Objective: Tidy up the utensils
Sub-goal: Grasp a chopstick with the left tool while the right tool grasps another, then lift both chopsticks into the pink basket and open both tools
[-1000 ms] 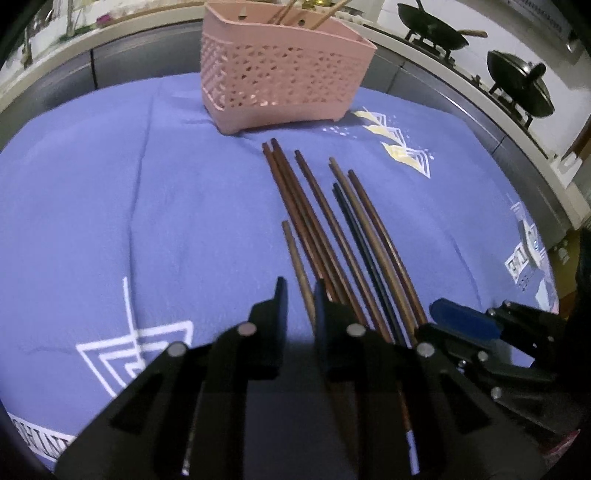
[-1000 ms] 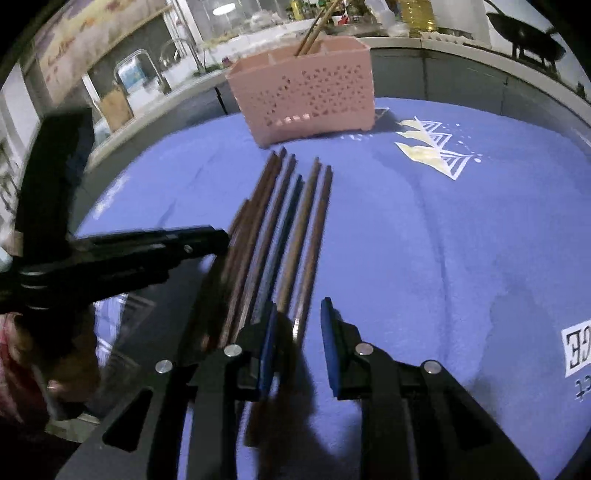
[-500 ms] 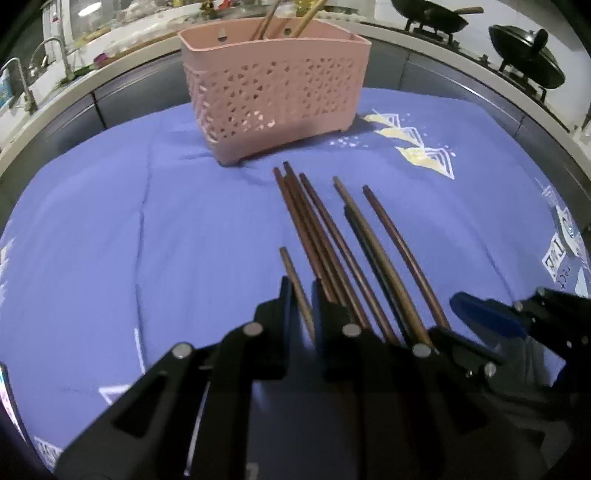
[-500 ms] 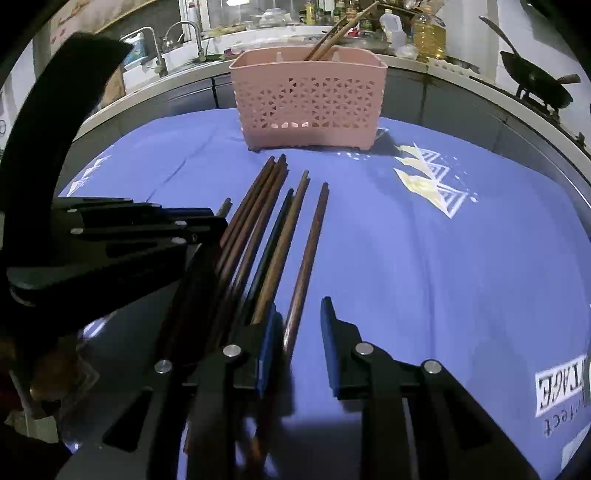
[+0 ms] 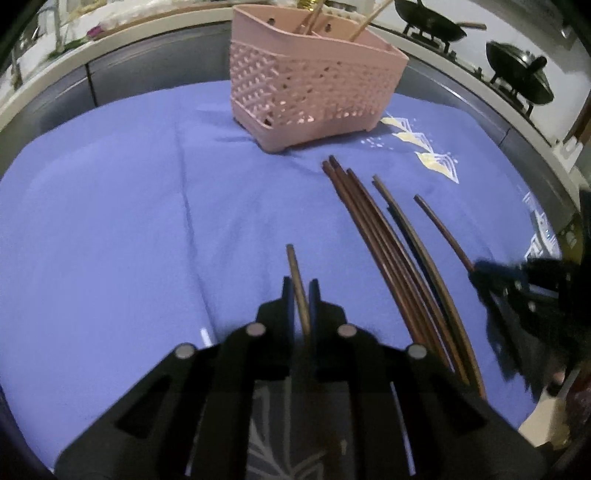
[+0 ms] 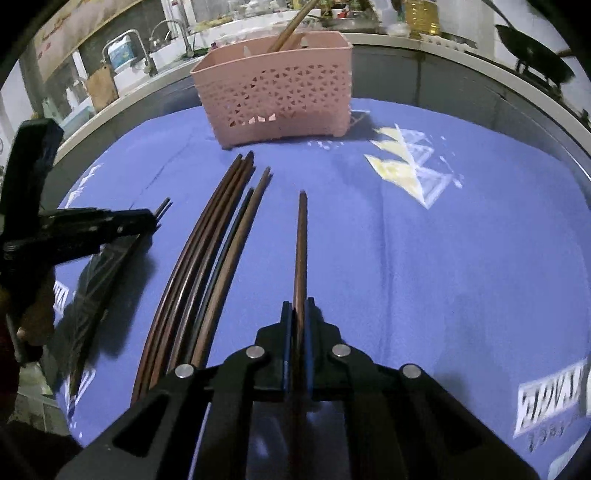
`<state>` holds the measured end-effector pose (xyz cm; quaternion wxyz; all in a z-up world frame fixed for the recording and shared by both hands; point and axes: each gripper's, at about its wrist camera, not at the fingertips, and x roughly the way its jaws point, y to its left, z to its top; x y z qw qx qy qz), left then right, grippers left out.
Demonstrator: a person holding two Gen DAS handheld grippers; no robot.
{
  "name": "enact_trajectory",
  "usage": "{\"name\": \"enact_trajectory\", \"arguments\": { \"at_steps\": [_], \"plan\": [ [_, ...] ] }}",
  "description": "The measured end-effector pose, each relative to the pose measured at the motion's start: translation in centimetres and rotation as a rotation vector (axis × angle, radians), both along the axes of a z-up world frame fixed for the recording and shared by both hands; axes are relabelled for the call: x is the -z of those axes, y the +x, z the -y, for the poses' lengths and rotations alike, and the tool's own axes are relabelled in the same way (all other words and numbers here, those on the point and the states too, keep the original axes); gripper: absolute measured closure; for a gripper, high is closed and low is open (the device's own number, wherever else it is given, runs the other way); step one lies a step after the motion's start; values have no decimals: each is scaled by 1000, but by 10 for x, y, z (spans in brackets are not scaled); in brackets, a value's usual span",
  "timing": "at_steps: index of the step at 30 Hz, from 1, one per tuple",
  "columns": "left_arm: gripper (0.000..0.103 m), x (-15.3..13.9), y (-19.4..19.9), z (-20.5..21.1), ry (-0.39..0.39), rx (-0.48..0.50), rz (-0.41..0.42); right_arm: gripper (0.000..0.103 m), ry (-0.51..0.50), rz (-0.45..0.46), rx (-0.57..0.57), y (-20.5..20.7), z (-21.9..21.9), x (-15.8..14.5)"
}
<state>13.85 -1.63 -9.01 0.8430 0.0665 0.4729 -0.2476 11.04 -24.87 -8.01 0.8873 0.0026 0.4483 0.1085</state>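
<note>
Chopsticks, slender dark-brown wooden rods: one (image 5: 297, 280) sits pinched in our left gripper (image 5: 302, 295); another (image 6: 301, 251) lies between our right gripper's (image 6: 299, 314) closing jaws. We judge them light, stiff, slippery; near-end grips may pivot. Pink perforated plastic basket (image 6: 275, 92) stands ahead.

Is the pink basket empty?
No, the pink basket already has chopsticks sticking up out of its top.
</note>
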Motion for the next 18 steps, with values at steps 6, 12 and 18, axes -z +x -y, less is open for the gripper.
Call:
{"name": "enact_trajectory", "arguments": {
  "at_steps": [6,12,18],
  "plan": [
    [95,0,6,20,73,20,49,95,-3,-6,-23,47,-10,-5],
    [97,-18,7,21,61,14,81,98,89,-3,-33,54,-5,-16],
    [98,-105,-17,-11,-126,-5,272,98,231,293,-23,7,16,-100]
  ]
}}
